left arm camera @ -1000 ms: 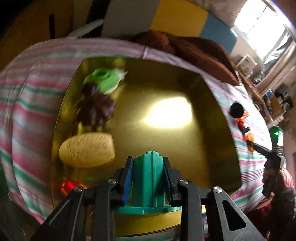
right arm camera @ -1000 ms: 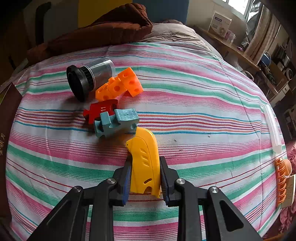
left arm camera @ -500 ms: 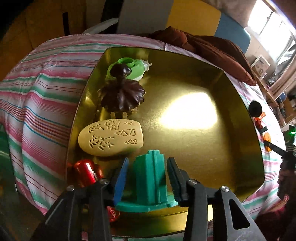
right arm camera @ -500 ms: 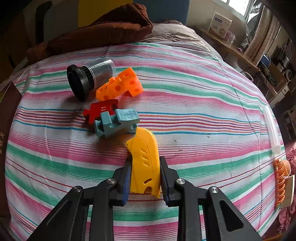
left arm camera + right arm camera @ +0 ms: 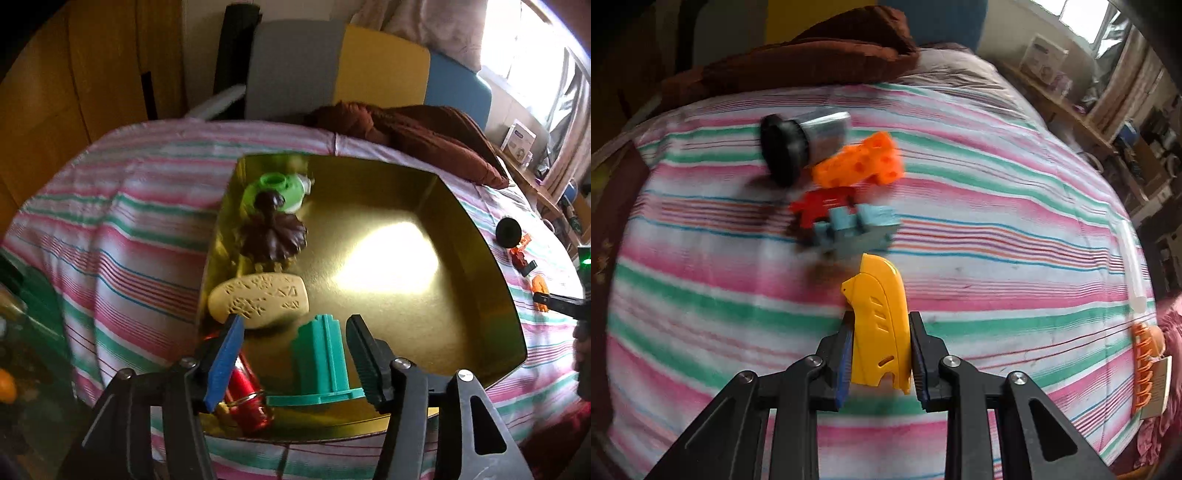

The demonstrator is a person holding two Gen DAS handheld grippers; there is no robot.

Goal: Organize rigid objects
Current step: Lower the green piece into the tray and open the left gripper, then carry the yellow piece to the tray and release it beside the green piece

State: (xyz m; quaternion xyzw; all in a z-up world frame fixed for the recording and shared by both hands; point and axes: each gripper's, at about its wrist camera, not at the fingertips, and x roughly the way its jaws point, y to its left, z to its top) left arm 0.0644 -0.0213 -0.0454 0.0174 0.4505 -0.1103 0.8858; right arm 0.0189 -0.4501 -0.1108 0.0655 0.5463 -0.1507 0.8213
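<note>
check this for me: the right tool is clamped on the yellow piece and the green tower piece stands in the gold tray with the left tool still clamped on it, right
Not quite. The left wrist view shows the left tool opening, its pads clear of the green tower piece standing in the gold tray. The right tool does clamp the yellow piece.

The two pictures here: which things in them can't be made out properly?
- Red cylinder, left view: partly behind the left tool's blue finger.
- Black-capped jar, orange block, red piece, right view: motion blur.
- Orange comb-like thing, right view: cut off at the edge.
- Yellow shell's sides: covered by the right tool.
</note>
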